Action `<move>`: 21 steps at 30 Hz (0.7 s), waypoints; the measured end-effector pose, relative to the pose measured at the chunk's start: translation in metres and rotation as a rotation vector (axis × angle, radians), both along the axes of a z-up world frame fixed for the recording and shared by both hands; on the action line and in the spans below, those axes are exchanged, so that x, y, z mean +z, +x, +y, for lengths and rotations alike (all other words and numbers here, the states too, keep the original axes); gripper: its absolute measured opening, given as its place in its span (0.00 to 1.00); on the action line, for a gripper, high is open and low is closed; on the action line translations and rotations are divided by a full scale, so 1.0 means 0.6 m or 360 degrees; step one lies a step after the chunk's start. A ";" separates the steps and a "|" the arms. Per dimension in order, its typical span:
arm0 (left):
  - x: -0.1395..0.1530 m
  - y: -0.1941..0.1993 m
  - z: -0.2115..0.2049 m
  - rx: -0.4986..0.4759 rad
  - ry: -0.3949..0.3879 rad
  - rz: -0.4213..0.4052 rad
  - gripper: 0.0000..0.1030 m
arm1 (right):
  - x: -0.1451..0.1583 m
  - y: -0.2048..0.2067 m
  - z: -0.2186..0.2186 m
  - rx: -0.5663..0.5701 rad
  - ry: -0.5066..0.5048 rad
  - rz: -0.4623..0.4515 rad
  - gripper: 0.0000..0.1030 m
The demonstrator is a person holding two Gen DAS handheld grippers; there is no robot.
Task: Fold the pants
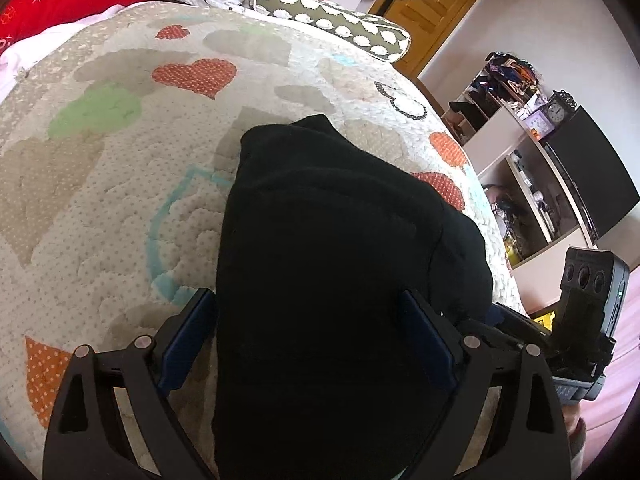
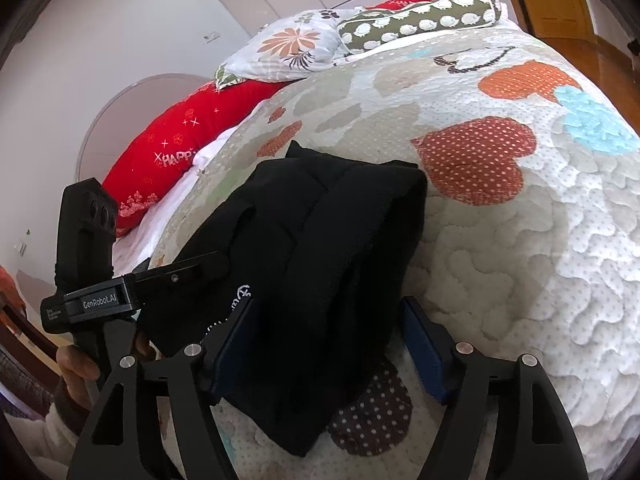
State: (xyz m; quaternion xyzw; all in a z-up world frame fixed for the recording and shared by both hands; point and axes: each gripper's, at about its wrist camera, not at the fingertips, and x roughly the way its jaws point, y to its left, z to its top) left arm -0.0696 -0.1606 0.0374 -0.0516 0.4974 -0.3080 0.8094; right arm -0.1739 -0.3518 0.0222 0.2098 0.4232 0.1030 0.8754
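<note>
On the quilted bed [image 1: 100,208], black pants [image 1: 332,264] are seen folded into a thick bundle at frame centre.

From the left, the left gripper [image 1: 308,340] is spread wide astride the near end of the bundle, nothing pinched; it is apparently being let go. At the right, the right gripper [image 2: 328,344] is likewise parted, cloth lying loose between its jaws. Pillows [image 2: 292,52] are kept clear at the upper edge.

Quilt [image 2: 520,240] lies bare around the pants [image 2: 320,260] — pillows [image 2: 420,20] (far end) crowd.
</note>
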 end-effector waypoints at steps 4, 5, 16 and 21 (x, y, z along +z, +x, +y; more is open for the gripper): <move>-0.003 0.000 -0.004 -0.0014 0.0006 -0.0006 0.93 | -0.004 0.007 0.005 0.0003 0.0008 -0.0025 0.75; -0.004 0.000 -0.005 -0.0015 0.0008 -0.0005 0.95 | -0.006 0.008 0.005 -0.0002 0.0023 -0.0034 0.76; 0.000 -0.010 -0.008 -0.0009 0.0009 -0.0033 0.87 | 0.006 0.004 0.010 -0.0056 0.0013 -0.0073 0.44; 0.024 -0.016 0.001 -0.0003 -0.0009 -0.0067 0.63 | 0.044 -0.003 0.023 -0.0007 -0.0026 -0.0154 0.32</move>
